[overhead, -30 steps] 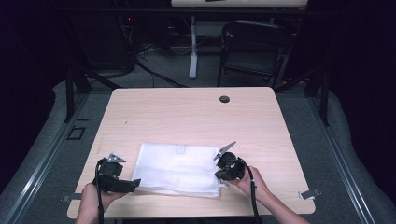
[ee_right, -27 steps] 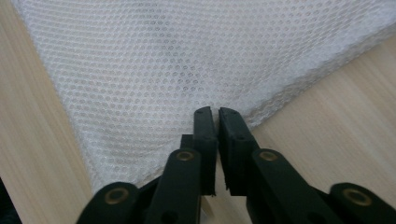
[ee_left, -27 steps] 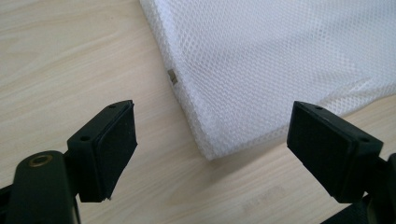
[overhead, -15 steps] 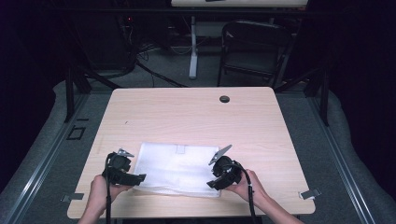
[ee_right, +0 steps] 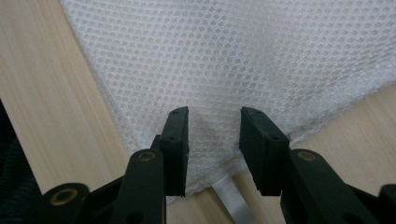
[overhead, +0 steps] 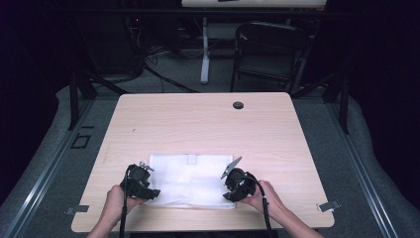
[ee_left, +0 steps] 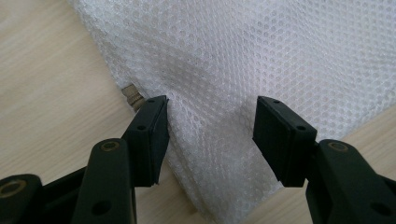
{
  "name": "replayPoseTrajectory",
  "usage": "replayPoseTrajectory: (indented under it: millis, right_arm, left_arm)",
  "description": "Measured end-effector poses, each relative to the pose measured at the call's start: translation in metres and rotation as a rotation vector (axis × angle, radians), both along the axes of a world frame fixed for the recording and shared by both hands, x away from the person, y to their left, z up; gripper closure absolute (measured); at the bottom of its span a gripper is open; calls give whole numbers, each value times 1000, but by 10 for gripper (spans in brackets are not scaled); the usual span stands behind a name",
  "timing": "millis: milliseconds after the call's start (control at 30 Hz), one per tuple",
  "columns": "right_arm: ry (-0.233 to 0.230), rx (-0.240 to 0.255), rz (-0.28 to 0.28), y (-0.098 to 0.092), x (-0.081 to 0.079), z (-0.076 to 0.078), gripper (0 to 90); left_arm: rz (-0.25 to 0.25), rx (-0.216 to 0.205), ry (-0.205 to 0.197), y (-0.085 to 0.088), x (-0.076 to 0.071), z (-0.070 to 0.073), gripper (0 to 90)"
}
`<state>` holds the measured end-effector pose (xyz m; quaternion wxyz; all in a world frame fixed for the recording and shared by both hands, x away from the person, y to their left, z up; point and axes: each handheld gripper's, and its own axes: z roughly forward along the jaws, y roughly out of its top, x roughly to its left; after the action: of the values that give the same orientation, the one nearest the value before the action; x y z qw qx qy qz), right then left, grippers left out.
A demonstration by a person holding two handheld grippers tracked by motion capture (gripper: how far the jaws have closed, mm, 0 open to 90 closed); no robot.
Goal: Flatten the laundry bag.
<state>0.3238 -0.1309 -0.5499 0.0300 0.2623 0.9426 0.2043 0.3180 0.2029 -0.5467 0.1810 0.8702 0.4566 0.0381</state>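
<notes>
Seen from above: pale wooden bench (overhead: 198,124) in a dark room, small round black grommet (overhead: 238,105) near its far edge. White mesh bag (overhead: 190,178) lying flat on the near half of the bench, roughly centred, a small tab (overhead: 190,159) at the middle of its far edge. Metal folding chair (overhead: 270,52) and cables on the floor beyond the bench.

Left hand-held gripper (overhead: 147,190) at the bag's near left corner, held in the person's left hand (overhead: 116,206), cable trailing toward the near edge. Right hand-held gripper (overhead: 229,191) at the bag's near right corner, held in the right hand (overhead: 267,203), grey three-cornered plate on top.

Left gripper view: two black jaws apart, straddling a corner of the mesh bag (ee_left: 224,93), fabric between them bunched into a slight ridge. Left pad touching the fabric edge, right pad seemingly just short of the mesh; not clamped. Jaws recently closing in. Small metal zip pull (ee_left: 131,96) poking out from the bag's edge beside the left jaw.

Right gripper view: jaws closer together, recently narrowing, gap between them visible with mesh bag (ee_right: 233,60) corner lying in it. Fabric slightly raised between the pads, not clearly pinched. Flat grey metal strip (ee_right: 231,196) showing under the bag's edge, low between the jaws.
</notes>
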Motion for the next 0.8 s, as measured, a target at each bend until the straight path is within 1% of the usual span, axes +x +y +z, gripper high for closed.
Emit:
replayPoseTrajectory:
  millis: [33, 100, 133, 167, 200, 233, 267, 333, 367, 400, 433, 467, 500, 600, 633, 667, 733, 800]
  right_arm:
    - [-1, 0, 2, -2, 1, 0, 626]
    - [-3, -3, -4, -6, 3, 0, 625]
    - [-1, -5, -6, -7, 3, 0, 624]
    - [0, -4, -10, -9, 4, 0, 614]
    - [2, -4, -9, -10, 5, 0, 596]
    - [0, -3, -8, -11, 5, 1, 553]
    - [2, 7, -9, -12, 5, 2, 530]
    - [-21, 20, 5, -13, 3, 6, 503]
    - [-28, 39, 20, -13, 1, 9, 503]
    - [-24, 59, 40, -13, -2, 12, 504]
    - [-23, 64, 49, -11, -4, 12, 503]
    - [-30, 57, 73, -9, -6, 13, 505]
    - [-26, 65, 82, -7, -9, 12, 501]
    - [-21, 47, 108, -2, -11, 9, 485]
    - [-14, 37, 113, 0, -12, 7, 485]
    - [-19, 24, 120, 1, -12, 6, 492]
    - [-8, 8, 128, 4, -13, 1, 496]
    - [-22, -32, 130, 7, -14, -3, 523]
  left_arm:
    - [-14, 7, -3, -2, -1, -1, 459]
    - [-21, 14, -3, -7, -4, -1, 461]
    - [-34, 21, -8, -9, -5, -2, 460]
    - [-39, 20, -2, -11, -6, -2, 457]
    - [-42, 21, -3, -13, -7, -2, 447]
    - [-46, 23, -5, -14, -7, -2, 437]
    - [-47, 23, -6, -16, -8, -2, 425]
    - [-51, 21, -4, -16, -7, -2, 401]
    - [-50, 16, -4, -15, -7, -2, 402]
    - [-50, 14, 0, -14, -7, -2, 402]
    - [-50, 14, 0, -14, -7, -2, 400]
    - [-52, 8, -1, -13, -7, -2, 400]
    - [-52, 8, 0, -13, -7, -2, 400]
    - [-52, 7, 1, -12, -7, -2, 398]
    - [-50, 6, 1, -12, -7, -2, 397]
    - [-51, 5, 1, -12, -7, -2, 397]
    - [-50, 2, 3, -12, -7, -2, 398]
    - [-51, 2, 2, -12, -7, -2, 396]
